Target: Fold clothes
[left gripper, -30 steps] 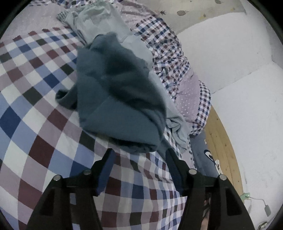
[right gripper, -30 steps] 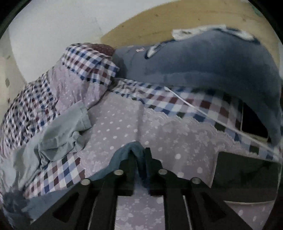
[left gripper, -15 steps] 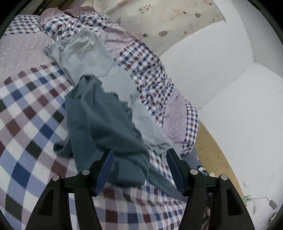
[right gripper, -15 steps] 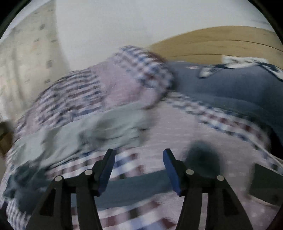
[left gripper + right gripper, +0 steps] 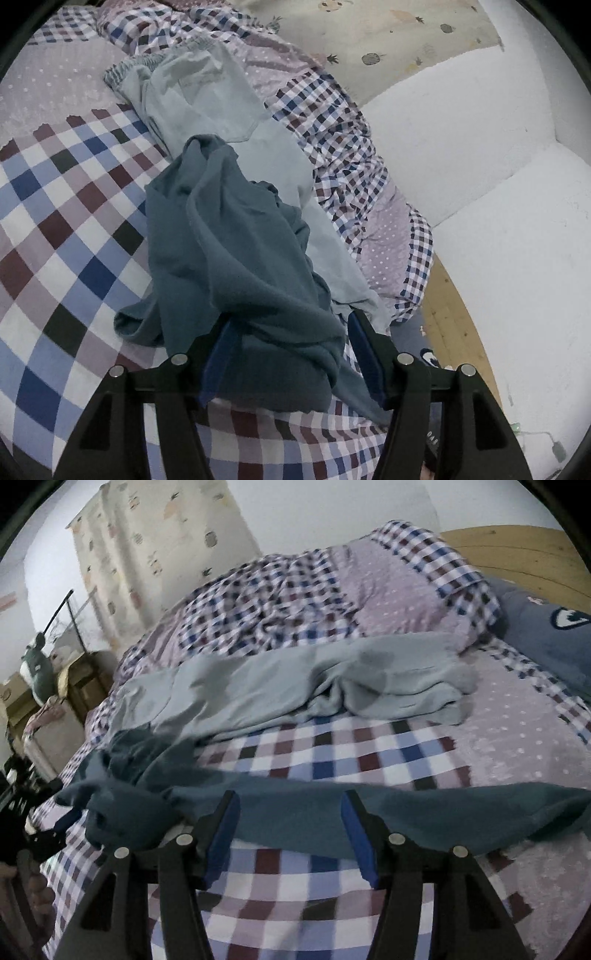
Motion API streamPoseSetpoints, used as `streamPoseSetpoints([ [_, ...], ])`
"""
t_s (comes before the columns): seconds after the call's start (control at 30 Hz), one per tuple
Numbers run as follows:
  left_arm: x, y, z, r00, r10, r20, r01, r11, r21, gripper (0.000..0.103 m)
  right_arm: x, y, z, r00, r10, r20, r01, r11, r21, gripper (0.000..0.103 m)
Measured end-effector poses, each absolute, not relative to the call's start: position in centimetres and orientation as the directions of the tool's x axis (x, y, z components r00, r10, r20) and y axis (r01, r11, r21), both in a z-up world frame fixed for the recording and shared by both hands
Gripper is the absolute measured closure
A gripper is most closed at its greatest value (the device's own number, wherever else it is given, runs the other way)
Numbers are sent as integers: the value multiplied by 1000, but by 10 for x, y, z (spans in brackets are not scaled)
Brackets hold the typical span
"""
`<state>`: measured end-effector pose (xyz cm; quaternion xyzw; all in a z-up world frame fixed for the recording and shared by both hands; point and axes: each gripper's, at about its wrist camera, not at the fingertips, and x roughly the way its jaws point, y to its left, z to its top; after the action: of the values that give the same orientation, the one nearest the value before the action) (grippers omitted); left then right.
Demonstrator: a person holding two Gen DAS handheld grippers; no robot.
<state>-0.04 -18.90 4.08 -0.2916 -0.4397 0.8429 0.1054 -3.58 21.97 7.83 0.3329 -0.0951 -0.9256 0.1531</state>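
Observation:
A dark teal garment [image 5: 236,266] lies crumpled on the checked bedspread [image 5: 55,221]. A pale blue-grey garment [image 5: 221,110] lies beyond it, partly under it. My left gripper [image 5: 288,339] is open, its blue pads on either side of the teal garment's near end, not closed on it. In the right wrist view the teal garment [image 5: 332,805] stretches across the bed as a long strip, with the pale garment [image 5: 295,679] behind. My right gripper [image 5: 288,819] is open, its fingers above the strip.
A rumpled checked and dotted quilt [image 5: 340,155] lies along the white wall [image 5: 480,184]. A dark blue pillow [image 5: 546,635] and wooden headboard [image 5: 517,550] are at the right. Furniture and a stuffed toy [image 5: 37,664] stand beside the bed.
My right gripper has opened and let go of the teal garment, then swung left over the bed. My left gripper has moved forward onto the teal garment's near end.

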Motion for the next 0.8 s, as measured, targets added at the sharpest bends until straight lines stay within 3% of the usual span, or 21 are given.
streamPoseSetpoints([
  [0.03,-1,-191,40,-812,435,-390,77,-581,-810,42,-36,215,77,-725,-355,-590,232,-933,275,43],
  [0.17,-9,-198,34,-807,426,-409,122,-558,-821,88,-37,200,70,-698,-376,-610,267,-926,266,43],
  [0.2,-10,-200,31,-804,435,-405,123,-545,-829,90,-38,198,68,-691,-378,-616,270,-926,265,43],
  [0.33,-2,-207,40,-825,418,-380,106,-546,-831,96,-44,190,56,-665,-369,-650,267,-929,255,42],
  [0.5,33,-222,91,-925,314,-213,-27,-614,-789,98,-49,188,45,-641,-375,-669,253,-927,277,42],
  [0.63,57,-253,105,-972,198,-123,-22,-604,-796,98,-48,182,45,-640,-375,-670,271,-927,259,42],
  [0.8,60,-286,80,-976,163,-147,45,-505,-862,98,-42,169,47,-627,-403,-667,343,-911,228,42],
])
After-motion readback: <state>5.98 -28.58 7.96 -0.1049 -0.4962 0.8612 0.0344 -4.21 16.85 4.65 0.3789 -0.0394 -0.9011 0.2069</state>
